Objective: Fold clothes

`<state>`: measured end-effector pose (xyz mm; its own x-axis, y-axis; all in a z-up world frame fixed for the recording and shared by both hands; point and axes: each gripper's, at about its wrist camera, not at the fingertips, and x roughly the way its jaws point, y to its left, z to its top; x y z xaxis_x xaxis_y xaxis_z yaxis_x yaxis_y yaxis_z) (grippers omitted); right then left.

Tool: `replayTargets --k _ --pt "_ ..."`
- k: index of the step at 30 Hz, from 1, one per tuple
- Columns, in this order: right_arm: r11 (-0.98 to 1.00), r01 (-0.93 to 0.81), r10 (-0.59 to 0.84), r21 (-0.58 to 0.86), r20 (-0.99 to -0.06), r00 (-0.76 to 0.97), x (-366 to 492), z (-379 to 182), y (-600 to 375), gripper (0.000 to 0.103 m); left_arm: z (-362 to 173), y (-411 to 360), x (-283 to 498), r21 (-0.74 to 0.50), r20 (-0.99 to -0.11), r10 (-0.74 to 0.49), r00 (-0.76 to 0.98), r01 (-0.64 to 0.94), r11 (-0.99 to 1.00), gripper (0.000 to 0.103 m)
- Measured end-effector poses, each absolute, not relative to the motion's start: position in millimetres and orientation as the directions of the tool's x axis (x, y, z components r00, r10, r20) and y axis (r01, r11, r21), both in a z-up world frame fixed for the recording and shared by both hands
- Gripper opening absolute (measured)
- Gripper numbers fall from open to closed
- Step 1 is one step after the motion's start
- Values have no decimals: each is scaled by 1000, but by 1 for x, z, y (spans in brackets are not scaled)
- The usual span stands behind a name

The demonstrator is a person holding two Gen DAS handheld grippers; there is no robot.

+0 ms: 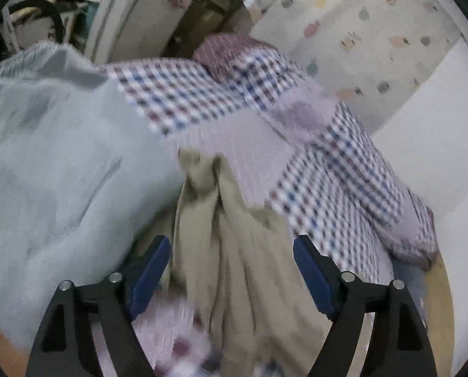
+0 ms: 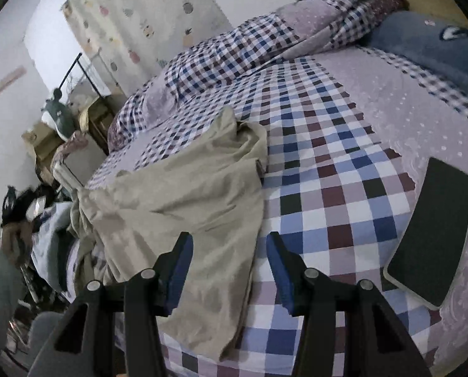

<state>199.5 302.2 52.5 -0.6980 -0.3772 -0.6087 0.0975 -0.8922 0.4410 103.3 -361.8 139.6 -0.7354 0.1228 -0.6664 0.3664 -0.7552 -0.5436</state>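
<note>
Right wrist view — beige garment [image 2: 183,194] on checked bedsheet [image 2: 321,169]; both the right gripper [image 2: 230,270] and left gripper [image 1: 232,276] gape apart.

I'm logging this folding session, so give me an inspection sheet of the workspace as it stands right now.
Surface: bed with checked sheet, rumpled checked quilt at the far side.
Job's things: beige garment crumpled, unfolded, draped over the bed edge; pale blue garment heaped beside it.
Clutter: dark phone lying flat on the bed; blue pillow.
Grippers: left gripper open above the beige fabric; right gripper open over its edge.
Cables: nothing seen.
Surroundings: patterned curtain, piled household items beside the bed.
</note>
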Motion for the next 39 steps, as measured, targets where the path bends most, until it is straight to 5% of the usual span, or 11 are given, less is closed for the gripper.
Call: replayTargets --k 11,21,24,28,39 --pt "-897 170 -410 408 -623 -666 192 49 281 52 96 -188 174 -659 -660 461 -593 164 -734 84" --pt "-896 185 -419 403 -632 -652 190 43 278 52 25 -138 121 -681 -709 478 -519 324 -657 80" --pt "-889 186 -429 418 -622 -655 190 44 281 52 14 -136 110 -643 -748 441 -495 380 -665 56" --pt "-883 171 -433 437 -618 -657 187 44 288 52 8 -145 98 -657 -740 449 -501 395 -642 4" --pt "-879 167 -440 446 -627 -643 184 40 288 52 68 -272 72 -555 -740 110 -664 509 -658 3"
